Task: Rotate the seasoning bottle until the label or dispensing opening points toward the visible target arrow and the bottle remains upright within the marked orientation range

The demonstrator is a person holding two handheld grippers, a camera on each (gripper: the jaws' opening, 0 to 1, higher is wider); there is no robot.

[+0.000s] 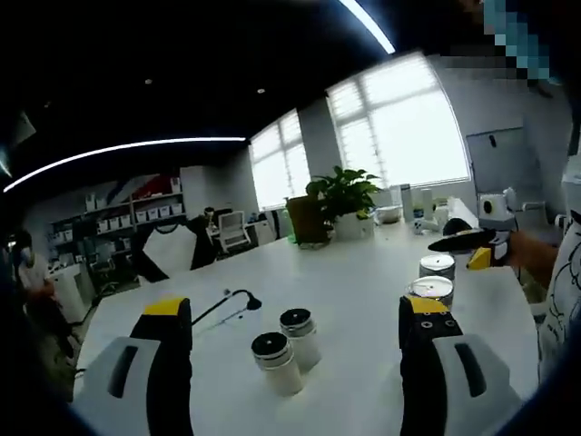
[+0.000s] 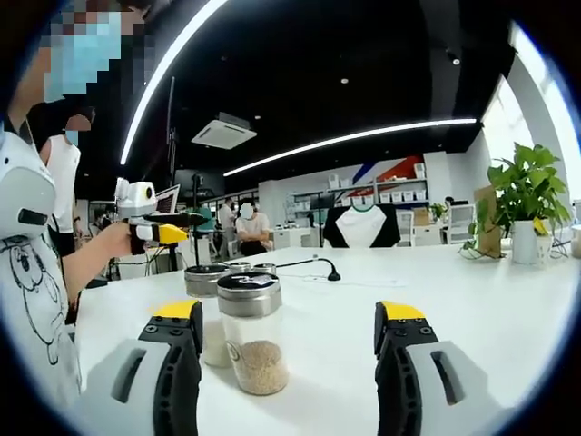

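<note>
Two seasoning bottles with black caps stand upright on the white table (image 1: pixel 363 263), the nearer bottle (image 1: pixel 273 361) just left of the farther bottle (image 1: pixel 300 336). My left gripper (image 1: pixel 295 307) is open, its jaws on either side of the pair and touching neither. Two jars with silver lids (image 1: pixel 434 289) stand further right. In the right gripper view, the front silver-lidded jar (image 2: pixel 251 332) holds pale grains and the second jar (image 2: pixel 207 313) stands behind it. My right gripper (image 2: pixel 289 310) is open, and the front jar stands between its jaws near the left one, untouched.
A black gooseneck cable (image 1: pixel 229 304) lies on the table beyond the bottles. A potted plant (image 1: pixel 343 195) stands at the far edge by the windows. A person's hand holds the other gripper (image 2: pixel 150 224) at the left. Chairs and shelves line the back of the room.
</note>
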